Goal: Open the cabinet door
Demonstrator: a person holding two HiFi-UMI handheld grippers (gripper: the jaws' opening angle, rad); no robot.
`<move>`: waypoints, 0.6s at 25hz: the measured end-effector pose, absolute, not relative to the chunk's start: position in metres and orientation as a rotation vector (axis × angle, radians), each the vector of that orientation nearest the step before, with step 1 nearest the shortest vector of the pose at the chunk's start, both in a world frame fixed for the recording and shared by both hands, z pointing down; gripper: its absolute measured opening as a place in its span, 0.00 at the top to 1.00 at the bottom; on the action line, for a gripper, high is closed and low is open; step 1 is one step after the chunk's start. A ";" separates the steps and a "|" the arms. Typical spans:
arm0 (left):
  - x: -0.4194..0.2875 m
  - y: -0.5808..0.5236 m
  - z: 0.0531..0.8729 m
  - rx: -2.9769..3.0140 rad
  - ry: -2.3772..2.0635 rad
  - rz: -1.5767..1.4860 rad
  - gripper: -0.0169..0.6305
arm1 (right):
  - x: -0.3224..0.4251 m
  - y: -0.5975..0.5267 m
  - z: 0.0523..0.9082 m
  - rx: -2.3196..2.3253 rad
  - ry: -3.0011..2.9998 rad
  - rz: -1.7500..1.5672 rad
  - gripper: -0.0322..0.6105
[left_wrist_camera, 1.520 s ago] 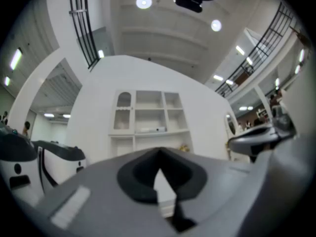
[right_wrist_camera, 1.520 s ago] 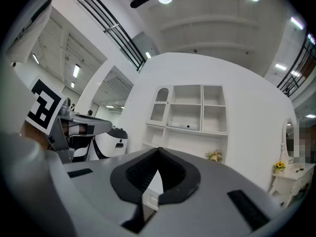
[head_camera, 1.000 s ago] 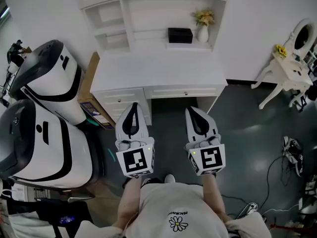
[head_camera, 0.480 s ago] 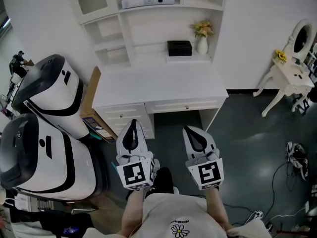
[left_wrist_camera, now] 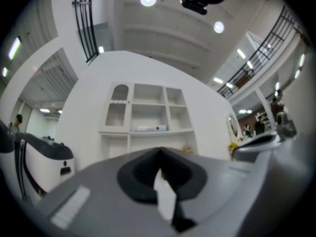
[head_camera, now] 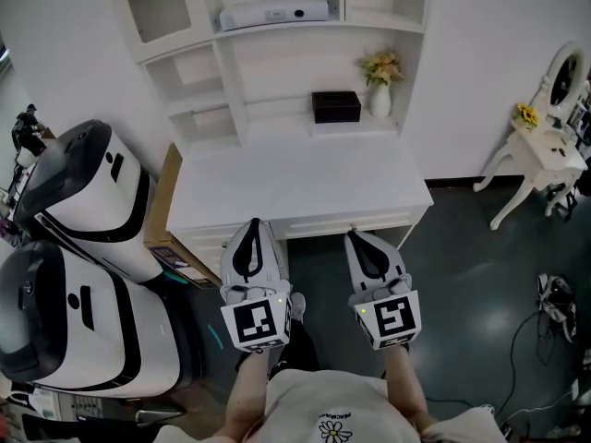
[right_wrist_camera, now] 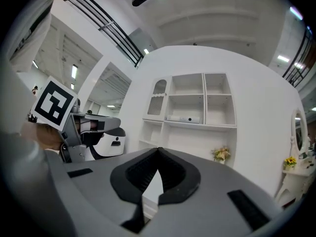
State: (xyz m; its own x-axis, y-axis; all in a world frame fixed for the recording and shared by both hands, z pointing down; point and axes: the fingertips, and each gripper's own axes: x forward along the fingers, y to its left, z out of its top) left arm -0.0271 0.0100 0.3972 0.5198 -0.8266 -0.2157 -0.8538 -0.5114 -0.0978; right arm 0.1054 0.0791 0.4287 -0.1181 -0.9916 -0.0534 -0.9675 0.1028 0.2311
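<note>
The arched cabinet door (head_camera: pixel 157 5) is seen closed at the upper left of the hutch (head_camera: pixel 277 72), well above the desk (head_camera: pixel 295 185). With the left gripper (head_camera: pixel 255 225) and right gripper (head_camera: pixel 358 238) both pressed together and empty, its edge could be missed or merely pushed. Its long axis is upright, and its face is turned toward them.

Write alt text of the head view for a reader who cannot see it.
Seen from above, a person points the left gripper and right gripper, both shut and empty, toward a white desk with shelves. A black box and flower vase stand on one shelf, two white machines at left.
</note>
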 end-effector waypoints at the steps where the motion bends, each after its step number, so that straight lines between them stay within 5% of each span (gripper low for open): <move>1: -0.024 -0.003 0.397 -2.567 1.433 0.208 0.96 | 0.109 0.066 0.427 2.009 -2.241 -0.317 0.95; 15: 0.007 -0.223 0.367 -2.604 1.374 0.237 0.96 | 0.137 -0.162 0.389 2.036 -2.220 -0.336 0.95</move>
